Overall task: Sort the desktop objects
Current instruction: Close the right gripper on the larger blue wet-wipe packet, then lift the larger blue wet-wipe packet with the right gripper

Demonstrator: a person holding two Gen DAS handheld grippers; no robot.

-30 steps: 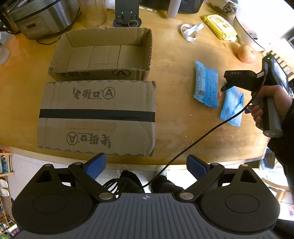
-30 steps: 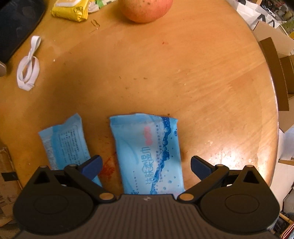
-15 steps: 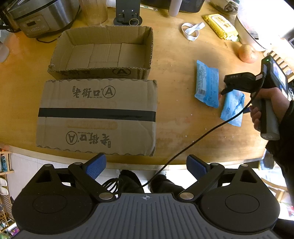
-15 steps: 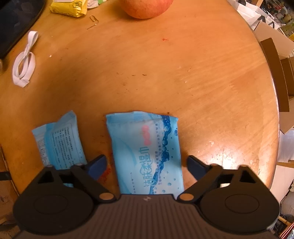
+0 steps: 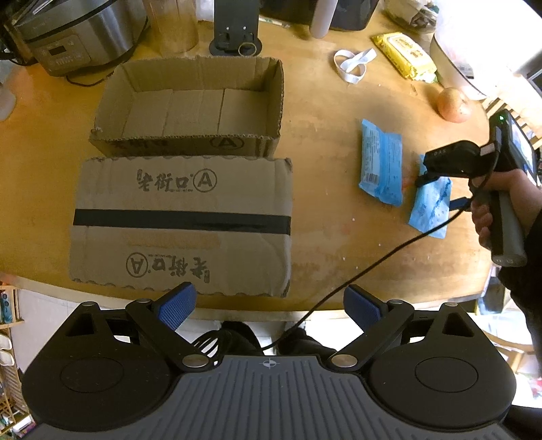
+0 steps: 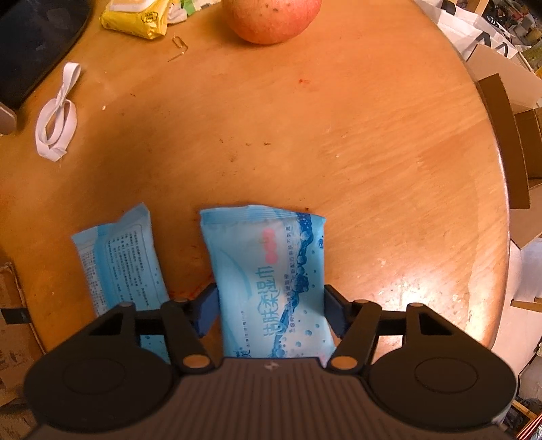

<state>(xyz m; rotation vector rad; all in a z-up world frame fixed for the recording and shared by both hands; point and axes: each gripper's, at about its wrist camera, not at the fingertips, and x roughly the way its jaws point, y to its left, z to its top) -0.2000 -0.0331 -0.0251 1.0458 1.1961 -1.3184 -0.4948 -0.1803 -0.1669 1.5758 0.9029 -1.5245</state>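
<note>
- The right gripper [image 6: 271, 313] has its jaws closed against the sides of the blue wet-wipe pack [image 6: 267, 284]; the soft pack could buckle and slip.
- The left gripper [image 5: 271, 306] hangs with jaws wide apart, holding nothing, well clear of the open cardboard box [image 5: 189, 108].

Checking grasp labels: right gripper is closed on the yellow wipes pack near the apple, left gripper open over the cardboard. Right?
Not quite. In the right wrist view the right gripper is closed on the light blue wet-wipes pack; the yellow wipes pack lies untouched at the far edge, left of the reddish apple. The left gripper is open near the flattened brown cardboard sheet.
</note>
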